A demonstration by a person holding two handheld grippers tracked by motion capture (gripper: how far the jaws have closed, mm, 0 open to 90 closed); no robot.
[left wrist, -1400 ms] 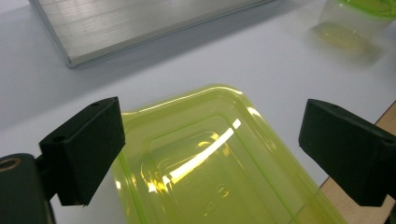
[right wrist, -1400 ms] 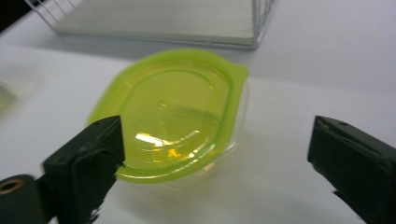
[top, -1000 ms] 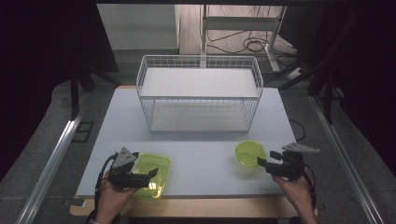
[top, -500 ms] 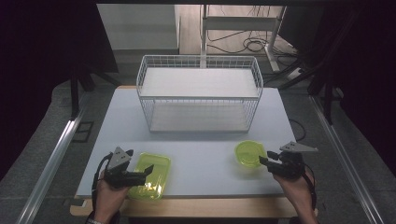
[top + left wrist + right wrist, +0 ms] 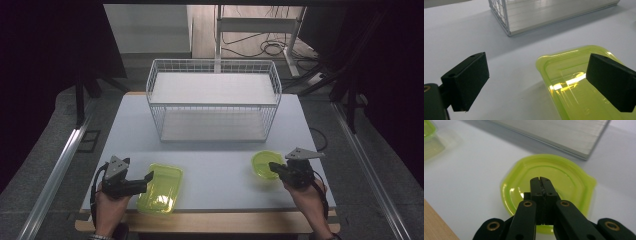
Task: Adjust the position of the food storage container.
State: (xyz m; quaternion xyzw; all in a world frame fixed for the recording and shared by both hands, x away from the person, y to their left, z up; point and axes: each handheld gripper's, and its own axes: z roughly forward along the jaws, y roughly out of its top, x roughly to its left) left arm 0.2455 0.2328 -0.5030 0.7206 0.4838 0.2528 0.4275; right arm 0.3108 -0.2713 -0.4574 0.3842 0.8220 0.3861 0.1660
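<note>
A round yellow-green plastic dish (image 5: 261,161) (image 5: 556,170) lies at the table's front right. My right gripper (image 5: 273,167) (image 5: 539,179) reaches over its near rim. Its jaws have just been closing and now stand shut, pad against pad, with nothing visible between them. A rectangular yellow-green tray (image 5: 162,189) (image 5: 571,82) lies at the front left. My left gripper (image 5: 146,181) (image 5: 537,66) is open wide at the tray's left end, one jaw over the tray and the other over bare table.
A white wire basket (image 5: 212,100) (image 5: 505,15) stands at the middle back of the white table (image 5: 220,170). A wooden strip runs along the table's front edge. Dark floor, rails and cables surround the table.
The right gripper's jaws have closed over the round dish. The left gripper has drawn back to the left, from over the tray to its left end.
</note>
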